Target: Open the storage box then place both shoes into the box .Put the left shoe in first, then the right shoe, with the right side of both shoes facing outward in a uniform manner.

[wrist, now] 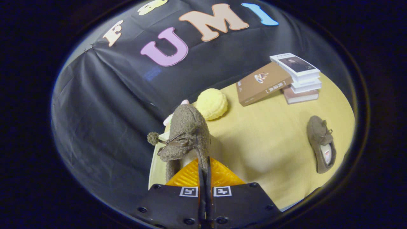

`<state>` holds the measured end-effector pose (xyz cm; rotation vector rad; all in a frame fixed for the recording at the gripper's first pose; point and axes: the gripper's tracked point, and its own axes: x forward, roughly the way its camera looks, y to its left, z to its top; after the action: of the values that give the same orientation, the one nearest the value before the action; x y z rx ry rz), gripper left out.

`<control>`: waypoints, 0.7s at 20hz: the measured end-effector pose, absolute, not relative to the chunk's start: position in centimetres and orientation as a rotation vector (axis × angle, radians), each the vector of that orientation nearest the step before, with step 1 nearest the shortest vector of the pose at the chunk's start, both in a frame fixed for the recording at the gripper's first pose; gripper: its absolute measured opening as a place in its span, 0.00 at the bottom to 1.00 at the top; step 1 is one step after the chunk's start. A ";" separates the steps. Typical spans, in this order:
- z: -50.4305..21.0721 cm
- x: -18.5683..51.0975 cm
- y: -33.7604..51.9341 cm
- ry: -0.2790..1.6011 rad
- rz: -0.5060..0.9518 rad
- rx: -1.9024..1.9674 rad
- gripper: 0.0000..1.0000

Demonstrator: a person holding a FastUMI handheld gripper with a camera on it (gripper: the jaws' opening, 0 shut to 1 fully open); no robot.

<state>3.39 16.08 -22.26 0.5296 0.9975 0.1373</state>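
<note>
Shoe held up in the gripper, second shoe still out on the table

The gripper (205,165) has its fingers drawn nearly together, pinching the rim of a fuzzy brown shoe (186,136); the shoe hangs just ahead of the fingers with its long axis running away from them, toe up and bow and pompom turned left. The other shoe (321,144) lies well to the right of the held shoe on the yellow table (270,140), its opening facing the gripper. Beyond the held shoe sits a yellow ball (211,103), and farther right a stack of books (286,79). No storage box is identifiable, so where the held shoe must travel cannot be told.
</note>
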 end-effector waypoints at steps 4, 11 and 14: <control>-22.7 4.2 21.2 1.013 0.151 0.532 0.04; -27.8 3.5 27.3 1.105 0.115 0.484 0.04; -30.3 2.8 29.0 1.147 0.095 0.456 0.04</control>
<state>2.75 29.03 -30.28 0.4561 1.1465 0.0949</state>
